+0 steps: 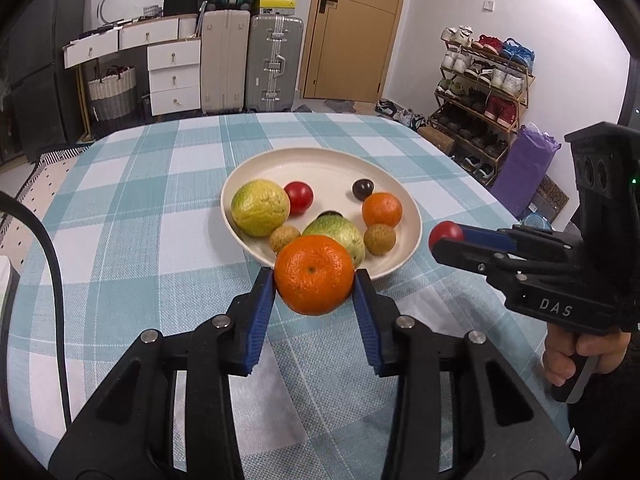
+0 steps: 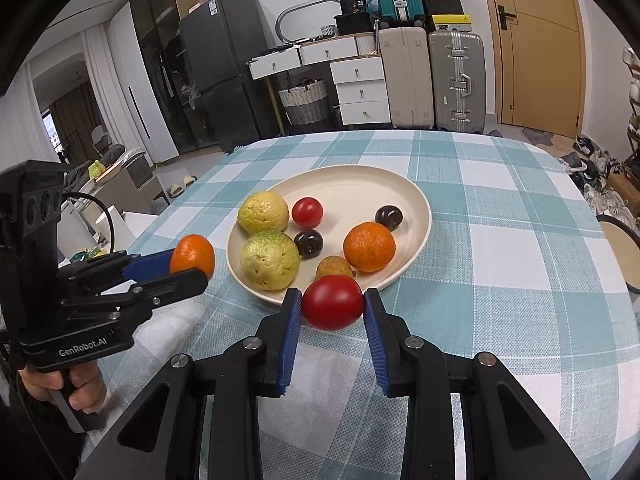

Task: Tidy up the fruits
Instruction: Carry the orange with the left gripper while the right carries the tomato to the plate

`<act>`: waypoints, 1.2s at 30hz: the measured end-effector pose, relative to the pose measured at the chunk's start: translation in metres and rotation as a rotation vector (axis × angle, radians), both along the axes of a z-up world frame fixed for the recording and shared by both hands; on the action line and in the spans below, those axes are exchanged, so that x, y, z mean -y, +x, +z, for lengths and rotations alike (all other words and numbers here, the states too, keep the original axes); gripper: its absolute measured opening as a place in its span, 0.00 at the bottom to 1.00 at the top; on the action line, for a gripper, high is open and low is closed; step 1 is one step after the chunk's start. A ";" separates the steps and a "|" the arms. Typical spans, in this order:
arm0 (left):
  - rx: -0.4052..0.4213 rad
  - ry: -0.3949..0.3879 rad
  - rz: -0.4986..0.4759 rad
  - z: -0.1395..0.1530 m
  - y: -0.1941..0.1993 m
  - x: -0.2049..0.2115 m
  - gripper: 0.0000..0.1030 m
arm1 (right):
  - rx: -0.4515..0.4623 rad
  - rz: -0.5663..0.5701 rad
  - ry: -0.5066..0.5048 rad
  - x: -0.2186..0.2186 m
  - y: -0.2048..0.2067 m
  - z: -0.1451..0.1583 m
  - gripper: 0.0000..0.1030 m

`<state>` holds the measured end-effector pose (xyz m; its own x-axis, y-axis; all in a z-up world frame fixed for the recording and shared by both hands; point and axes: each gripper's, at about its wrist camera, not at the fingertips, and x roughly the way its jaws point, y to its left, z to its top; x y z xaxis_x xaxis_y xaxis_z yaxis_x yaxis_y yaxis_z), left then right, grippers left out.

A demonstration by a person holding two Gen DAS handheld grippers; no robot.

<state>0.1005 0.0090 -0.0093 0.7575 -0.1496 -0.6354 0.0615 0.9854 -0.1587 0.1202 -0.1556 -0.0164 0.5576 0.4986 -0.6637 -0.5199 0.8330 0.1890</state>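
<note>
We saw a cream oval plate lying flat on the table, holding most of the fruit. At its nine o'clock lay a bumpy yellow-green guava; a second, greener guava lay at seven o'clock. A small red tomato rested near the centre, with one dark plum just below it and another plum at three o'clock. An orange tangerine lay at five o'clock, a tan longan at six. A larger tangerine hung gripped off the plate's near rim, and a second red tomato likewise.
</note>
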 end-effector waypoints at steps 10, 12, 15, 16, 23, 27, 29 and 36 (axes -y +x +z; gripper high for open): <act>0.036 -0.007 0.014 0.013 0.014 -0.002 0.36 | 0.021 -0.011 0.000 0.002 0.011 0.007 0.31; 0.033 -0.008 0.014 0.012 0.017 -0.002 0.36 | 0.019 -0.013 -0.011 0.004 0.011 0.004 0.31; 0.031 -0.008 0.010 0.011 0.018 -0.002 0.36 | -0.007 -0.027 -0.011 0.017 0.007 0.000 0.32; 0.031 -0.008 0.010 0.011 0.018 -0.001 0.36 | -0.015 -0.044 -0.014 0.025 0.004 0.000 0.32; 0.035 -0.017 -0.003 0.009 0.014 0.003 0.36 | -0.020 -0.090 -0.050 0.070 -0.038 0.008 0.42; 0.040 -0.023 -0.007 0.009 0.008 0.006 0.36 | -0.030 -0.136 -0.106 0.090 -0.064 -0.001 0.51; 0.042 -0.023 -0.009 0.010 0.005 0.007 0.36 | -0.062 -0.165 -0.093 0.098 -0.075 -0.010 0.52; 0.054 -0.018 -0.009 0.015 -0.007 0.008 0.36 | -0.086 -0.220 -0.102 0.115 -0.126 -0.034 0.52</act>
